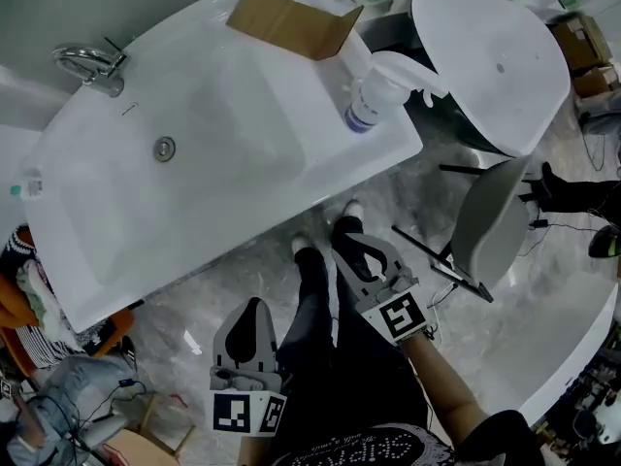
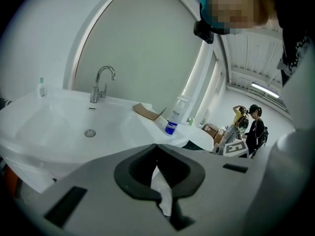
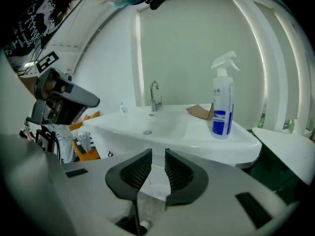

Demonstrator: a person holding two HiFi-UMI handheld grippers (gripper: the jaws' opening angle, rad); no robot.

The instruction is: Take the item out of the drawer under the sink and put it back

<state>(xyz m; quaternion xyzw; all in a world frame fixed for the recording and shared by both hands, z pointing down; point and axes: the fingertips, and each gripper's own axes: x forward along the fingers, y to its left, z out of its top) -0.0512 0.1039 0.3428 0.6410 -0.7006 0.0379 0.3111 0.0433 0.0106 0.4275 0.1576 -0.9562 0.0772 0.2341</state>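
My left tongs (image 2: pixel 156 145) are pressed together at the tips, with nothing held; only grey floor shows through the oval behind them. My right tongs (image 3: pixel 158 154) stand slightly spread, a narrow gap between the ribbed pads (image 3: pixel 138 168), and nothing is in that gap. Both tongs hang out in front of the sink's (image 1: pixel 223 212) front edge, above the marbled floor (image 1: pixel 243 280), with my dark trouser legs and shoes (image 1: pixel 320 250) between them.

The white sink has a round drain (image 1: pixel 165 148) in its bowl and a chrome tap (image 1: pixel 92 64) at the middle of its back edge. A white spray bottle (image 3: pixel 222 107) with a blue label stands upright on the right edge, near the front corner. A piece of brown cardboard (image 1: pixel 291 17) lies at the back right corner. A small bottle (image 2: pixel 41 87) stands at the back left corner.

No camera shows the drawer under the sink or the item in it.
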